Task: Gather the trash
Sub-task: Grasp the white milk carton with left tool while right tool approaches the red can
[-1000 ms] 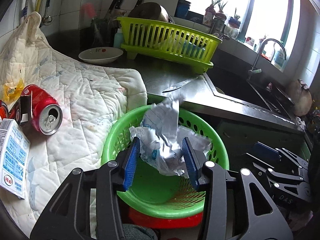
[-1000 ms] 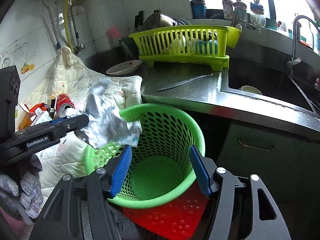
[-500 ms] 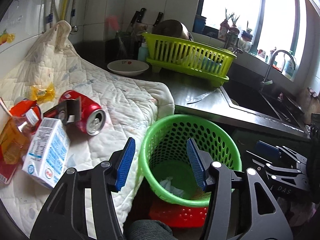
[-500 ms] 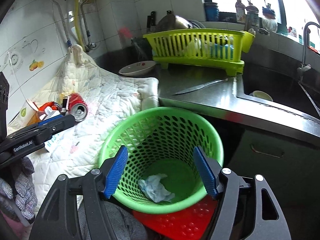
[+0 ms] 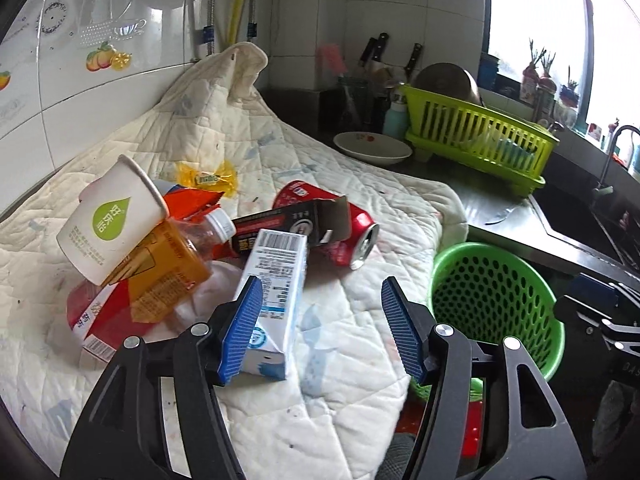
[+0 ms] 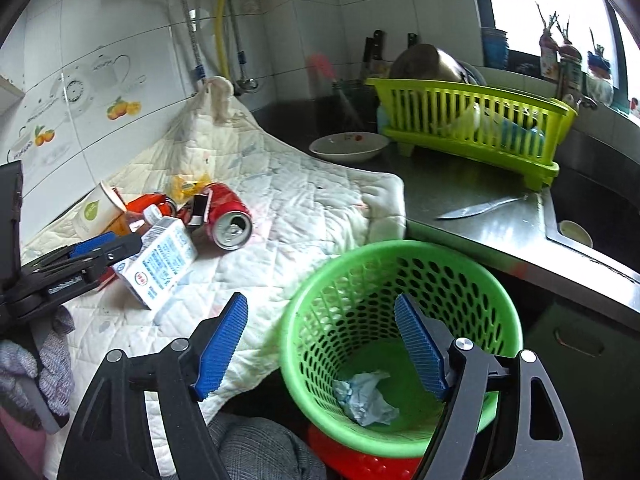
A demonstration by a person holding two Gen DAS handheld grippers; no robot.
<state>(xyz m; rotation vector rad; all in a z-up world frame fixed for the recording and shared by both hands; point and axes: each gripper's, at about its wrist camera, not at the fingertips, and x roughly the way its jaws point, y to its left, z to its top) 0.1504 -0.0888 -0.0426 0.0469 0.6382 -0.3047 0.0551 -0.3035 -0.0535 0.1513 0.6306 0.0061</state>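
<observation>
My left gripper (image 5: 320, 328) hovers over the white quilted cloth (image 5: 340, 360) with its jaws opening and nothing between them. Its left pad sits in front of a blue-and-white milk carton (image 5: 276, 280). Behind the carton lie a red can (image 5: 352, 236), a black-and-red box (image 5: 280, 224), an orange bottle (image 5: 172, 256) and a paper cup (image 5: 108, 216). My right gripper (image 6: 322, 340) is above the near rim of the green basket (image 6: 400, 252), jaws opening and empty. A crumpled paper (image 6: 364, 396) lies at the basket's bottom. The left gripper (image 6: 120, 246) shows beside the carton (image 6: 160, 264).
A yellow wrapper (image 5: 206, 178) lies further back on the cloth. On the steel counter sit a white bowl (image 6: 348, 146), a lime dish rack (image 6: 472, 120) and a knife (image 6: 476, 208). The sink (image 6: 600, 216) is to the right. A red stool (image 6: 360, 460) shows under the basket.
The left gripper let go of the crumpled paper, which now lies in the basket. It then swung left over the trash pile. Both grippers' jaws have widened.
</observation>
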